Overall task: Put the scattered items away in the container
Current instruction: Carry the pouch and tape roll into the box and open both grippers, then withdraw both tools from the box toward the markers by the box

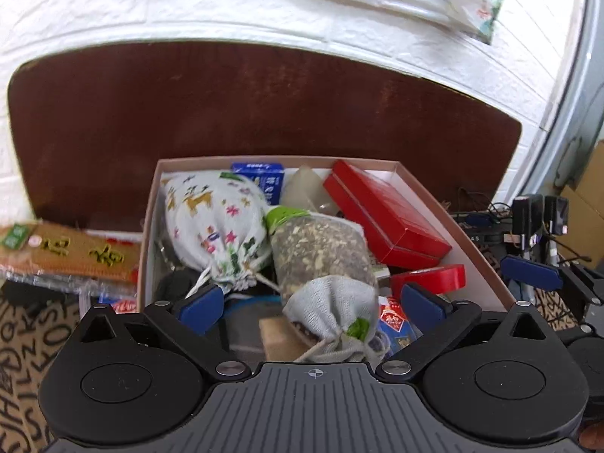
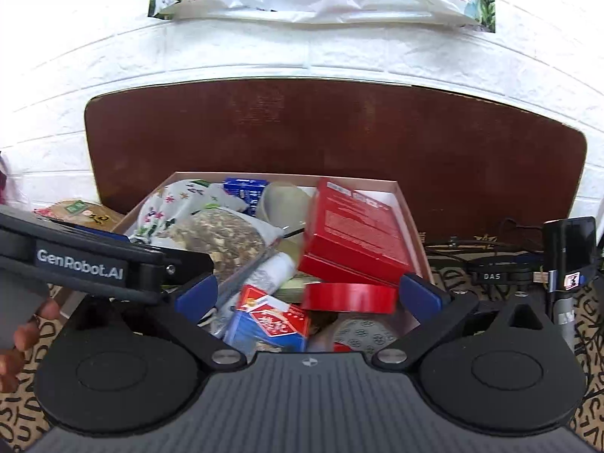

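A pale cardboard box (image 1: 479,249) (image 2: 409,204) holds several items: a patterned cloth pouch (image 1: 215,222), a clear bag of dried herbs (image 1: 321,249), a grey pouch (image 1: 332,309), a red box (image 1: 385,215) (image 2: 355,234), a red tape roll (image 1: 430,277) (image 2: 349,296), a blue carton (image 1: 258,175) and a red-and-blue packet (image 2: 271,321). My left gripper (image 1: 313,304) is open, hovering over the box's near end above the grey pouch. My right gripper (image 2: 317,298) is open and empty over the box's near right part. The left gripper's body (image 2: 79,260) crosses the right wrist view.
A brown snack packet (image 1: 64,251) (image 2: 81,211) lies outside the box at its left. A dark wooden board (image 1: 264,113) stands behind against the white brick wall. Black devices and cables (image 2: 566,253) sit at the right. A patterned cloth (image 1: 22,339) covers the surface.
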